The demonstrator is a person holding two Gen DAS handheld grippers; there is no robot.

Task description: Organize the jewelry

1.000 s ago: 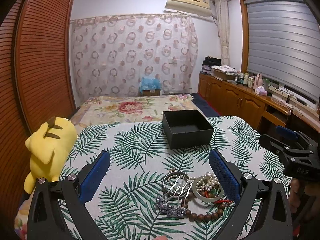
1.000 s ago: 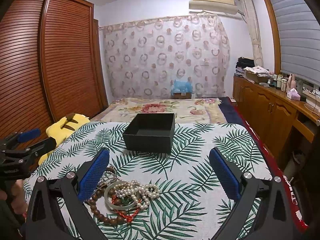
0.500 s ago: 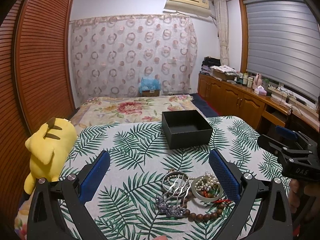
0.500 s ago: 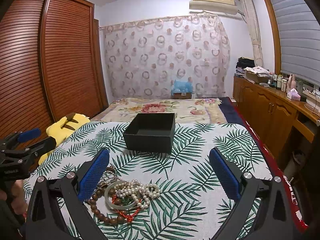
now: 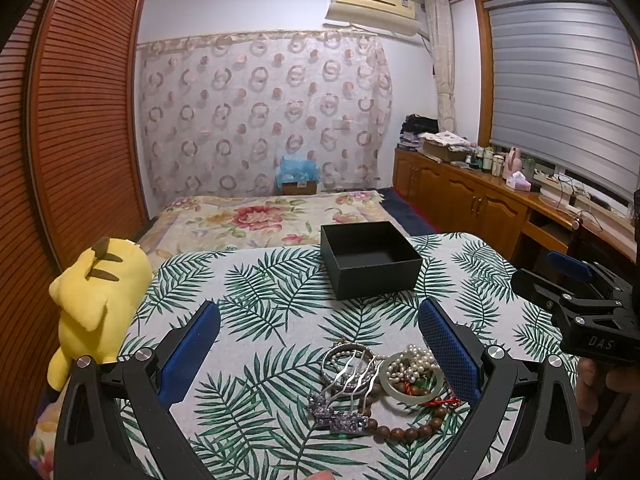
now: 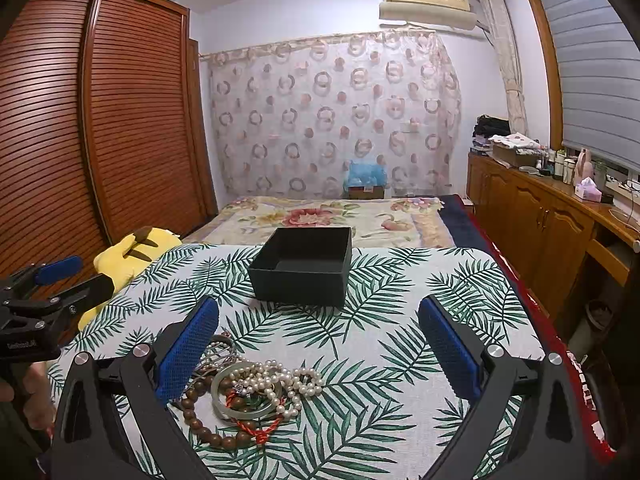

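An open black box stands on the leaf-print cloth, with nothing visible inside it. Nearer me lies a heap of jewelry: a silver hair comb, a pale jade bangle, a pearl strand, wooden beads and a red cord. My left gripper is open, above the heap's left side. My right gripper is open, with the heap by its left finger. Neither holds anything.
A yellow plush toy lies at the table's left edge. Behind the table is a bed with a floral cover. A wooden wardrobe stands on the left, low cabinets on the right.
Both views have shifted very slightly; the jewelry and the box have not moved, and both grippers stay open.
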